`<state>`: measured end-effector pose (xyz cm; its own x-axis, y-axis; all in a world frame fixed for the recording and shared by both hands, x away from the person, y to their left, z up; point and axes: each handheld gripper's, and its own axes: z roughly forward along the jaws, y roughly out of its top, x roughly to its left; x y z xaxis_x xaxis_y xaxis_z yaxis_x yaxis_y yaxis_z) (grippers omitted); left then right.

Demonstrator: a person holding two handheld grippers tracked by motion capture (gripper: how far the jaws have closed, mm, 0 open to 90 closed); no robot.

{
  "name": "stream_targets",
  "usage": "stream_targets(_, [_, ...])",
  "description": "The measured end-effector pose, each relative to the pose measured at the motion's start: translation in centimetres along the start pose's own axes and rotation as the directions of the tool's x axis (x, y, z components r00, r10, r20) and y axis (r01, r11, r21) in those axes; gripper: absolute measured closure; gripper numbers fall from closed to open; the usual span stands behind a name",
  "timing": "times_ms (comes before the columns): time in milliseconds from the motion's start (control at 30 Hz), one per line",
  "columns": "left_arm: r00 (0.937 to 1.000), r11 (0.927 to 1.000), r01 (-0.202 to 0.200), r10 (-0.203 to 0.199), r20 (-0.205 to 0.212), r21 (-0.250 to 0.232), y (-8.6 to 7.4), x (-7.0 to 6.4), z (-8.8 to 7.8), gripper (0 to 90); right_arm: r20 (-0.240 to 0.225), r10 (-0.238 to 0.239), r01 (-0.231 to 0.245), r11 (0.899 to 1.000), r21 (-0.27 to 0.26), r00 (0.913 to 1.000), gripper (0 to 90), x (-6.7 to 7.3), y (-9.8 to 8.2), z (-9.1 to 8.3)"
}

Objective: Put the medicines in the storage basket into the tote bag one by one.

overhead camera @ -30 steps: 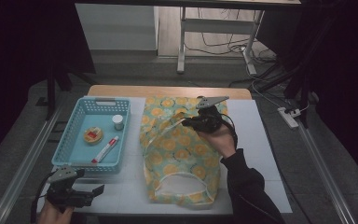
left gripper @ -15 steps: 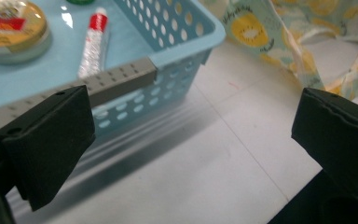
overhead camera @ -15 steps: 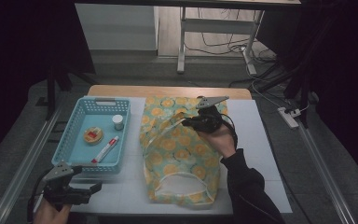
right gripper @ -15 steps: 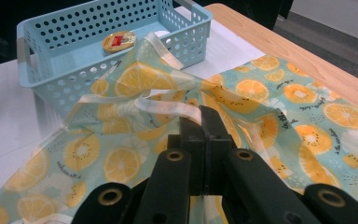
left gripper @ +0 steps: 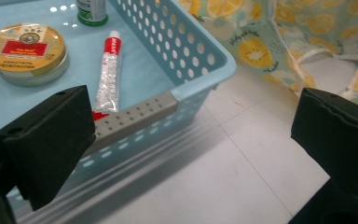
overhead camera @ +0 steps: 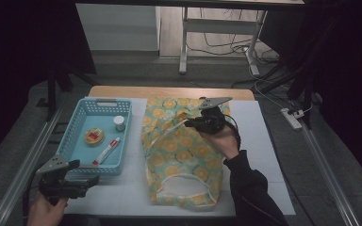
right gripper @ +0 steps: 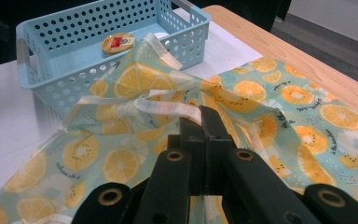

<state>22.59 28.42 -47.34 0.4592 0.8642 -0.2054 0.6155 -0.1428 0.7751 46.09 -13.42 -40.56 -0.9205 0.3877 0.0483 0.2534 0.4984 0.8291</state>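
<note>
My right claw [overhead camera: 194,123] is clamped on the pale handle strap [right gripper: 168,106] of the lemon-print bag [overhead camera: 181,155], lifting that edge off the counter [overhead camera: 264,141], probably so the mouth gapes for loading. The rest of the bag lies flat beside the blue basket [overhead camera: 78,136]. My left claw [left gripper: 191,140] is wide and empty, hanging over the basket's near corner, lined up on the tube [left gripper: 108,74]. Tin [left gripper: 24,49] and small bottle [left gripper: 92,10] sit further in.
</note>
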Motion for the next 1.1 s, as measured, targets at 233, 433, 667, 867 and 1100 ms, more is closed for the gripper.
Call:
stream_targets(233, [0.9993,0.9986,0.036,-0.036,-0.006,0.039,1.2,1.0,0.6,0.8,0.001,-0.001,0.001,1.000,0.002,1.0000,89.3,0.0,0.0,0.0])
stream_targets(433, [0.9988,0.9991,0.029,-0.028,-0.039,0.030,2.3,1.8,1.0,0.9,0.002,-0.002,0.002,1.000,0.003,1.0000,89.3,0.0,0.0,0.0])
stream_targets(667, [0.9976,0.9980,0.040,-0.037,-0.059,0.049,3.7,2.9,1.8,1.5,0.003,-0.006,0.006,1.000,0.005,1.0000,89.3,0.0,0.0,0.1])
stream_targets(867, [0.9965,0.9977,0.042,-0.038,-0.075,0.053,4.9,3.6,2.4,0.7,0.004,-0.006,0.006,1.000,0.006,1.0000,89.3,0.0,-0.1,0.1])
stream_targets(1100, [0.9951,0.9962,0.040,-0.032,-0.093,0.078,6.3,4.7,3.5,0.1,0.004,-0.013,0.013,1.000,0.007,0.9999,89.3,0.0,-0.1,0.0])
